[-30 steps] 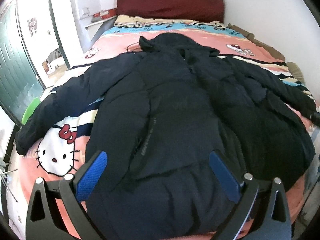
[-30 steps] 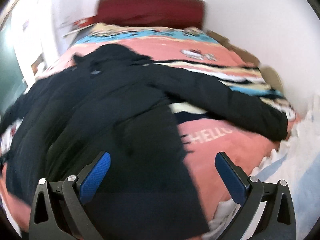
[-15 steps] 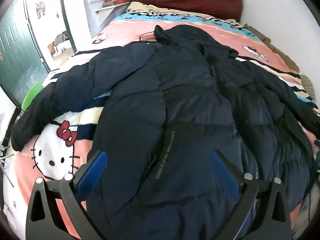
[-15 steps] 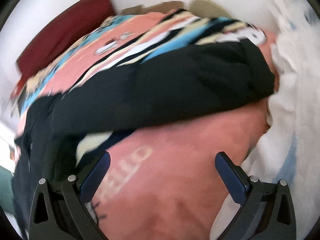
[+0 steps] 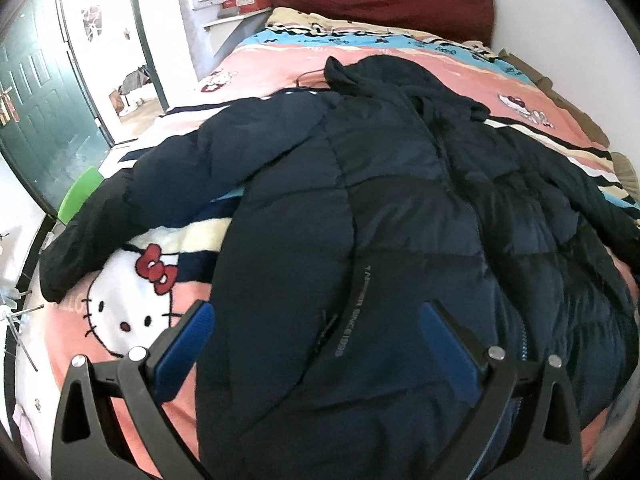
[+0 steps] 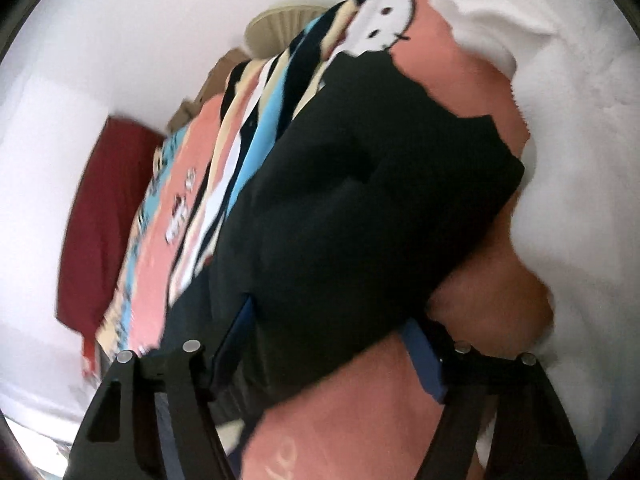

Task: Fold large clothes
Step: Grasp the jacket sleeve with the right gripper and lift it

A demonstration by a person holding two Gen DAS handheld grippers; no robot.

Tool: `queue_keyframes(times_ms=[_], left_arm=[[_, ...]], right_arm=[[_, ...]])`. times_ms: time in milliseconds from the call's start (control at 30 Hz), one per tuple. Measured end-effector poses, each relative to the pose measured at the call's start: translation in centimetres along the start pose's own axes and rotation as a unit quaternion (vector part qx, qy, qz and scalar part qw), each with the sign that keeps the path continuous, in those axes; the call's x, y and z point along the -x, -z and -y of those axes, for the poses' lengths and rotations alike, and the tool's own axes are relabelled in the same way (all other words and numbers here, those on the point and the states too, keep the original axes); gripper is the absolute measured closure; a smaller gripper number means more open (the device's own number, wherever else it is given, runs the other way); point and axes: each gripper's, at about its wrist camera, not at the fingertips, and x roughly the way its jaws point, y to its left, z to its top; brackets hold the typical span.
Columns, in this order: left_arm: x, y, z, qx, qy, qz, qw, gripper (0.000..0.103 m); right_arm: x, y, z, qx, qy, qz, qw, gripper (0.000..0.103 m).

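A large dark navy padded jacket (image 5: 400, 208) lies front up on the bed, hood toward the headboard and both sleeves spread out. My left gripper (image 5: 316, 308) hovers open over the jacket's lower front near the pocket, with nothing pinched between its blue pads. In the right wrist view, the jacket's right sleeve (image 6: 360, 200) runs between the fingers of my right gripper (image 6: 328, 312). Its jaws are closing around the sleeve a little behind the cuff. The view is rolled and blurred, so I cannot see firm pad contact.
A pink cartoon-cat blanket (image 5: 132, 312) covers the bed, with a dark red headboard (image 5: 380, 0) at the far end. A green door (image 5: 36, 120) and doorway stand to the left. White fluffy bedding (image 6: 560, 120) lies past the sleeve cuff, and the wall is close on the right.
The right gripper swung right and down from over the jacket body to the right sleeve, rolling sharply, and its jaws narrowed around the sleeve. The left gripper drifted slightly over the jacket.
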Motion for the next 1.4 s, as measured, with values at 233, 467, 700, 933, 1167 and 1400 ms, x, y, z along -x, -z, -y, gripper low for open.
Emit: queue_keyframes(times_ms=[233, 467, 700, 933, 1167, 1400], left_arm=[[1.8, 0.5, -0.3, -0.006, -0.013, 0.013, 0.9998, 0.000], [4.3, 0.8, -1.3, 0.012, -0.015, 0.032, 0.9993, 0.000], [6.2, 0.0, -1.1, 0.015, -0.011, 0.044, 0.9989, 0.000], [6.0, -0.7, -1.0, 0.018, 0.004, 0.047, 0.9987, 0.000], [5.4, -0.6, -1.3, 0.029, 0.016, 0.053, 0.9981, 0.000], [4.6, -0.8, -2.8, 0.039, 0.012, 0.064, 0.9971, 0.000]], right_arm=[[-0.1, -1.1, 0.3, -0.004, -0.010, 0.013, 1.000, 0.071], [0.6, -1.2, -1.6, 0.037, -0.031, 0.034, 0.998, 0.092], [2.8, -0.8, -4.5, 0.095, -0.067, 0.050, 0.992, 0.094], [6.3, 0.0, -11.6, 0.196, -0.117, 0.072, 0.971, 0.095], [9.9, 3.7, -21.0, 0.321, -0.184, 0.076, 0.926, 0.096], [11.2, 11.5, -28.3, 0.436, -0.224, 0.044, 0.871, 0.096]])
